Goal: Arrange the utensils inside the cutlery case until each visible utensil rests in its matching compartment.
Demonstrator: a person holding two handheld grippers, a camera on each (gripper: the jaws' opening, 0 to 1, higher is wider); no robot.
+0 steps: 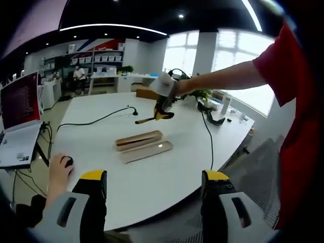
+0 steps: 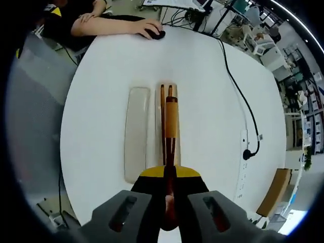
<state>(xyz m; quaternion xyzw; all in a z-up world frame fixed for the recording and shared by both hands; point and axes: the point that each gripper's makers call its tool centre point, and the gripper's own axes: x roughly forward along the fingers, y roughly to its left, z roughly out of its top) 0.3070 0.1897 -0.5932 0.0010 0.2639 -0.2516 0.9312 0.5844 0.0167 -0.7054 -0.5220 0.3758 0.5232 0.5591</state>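
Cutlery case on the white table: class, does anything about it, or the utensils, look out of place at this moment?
Yes. The lid lies off the cutlery case, flat on the table beside it. One wooden-handled utensil is not resting in a compartment: the right gripper holds it in the air above the case, where chopsticks already lie.

The left hand-held gripper (image 1: 154,185), with yellow-tipped grey jaws standing wide apart, hangs above the round white desk (image 1: 167,177). On the desk lies an open tan oblong cutlery case (image 1: 138,140), its flat pale lid (image 1: 146,151) just beside it. Beyond, the right hand-held gripper (image 1: 163,112) holds a slim brown utensil (image 1: 143,121) over the desk. At left, a person's hand (image 1: 59,170) rests on a black computer mouse (image 1: 68,161).
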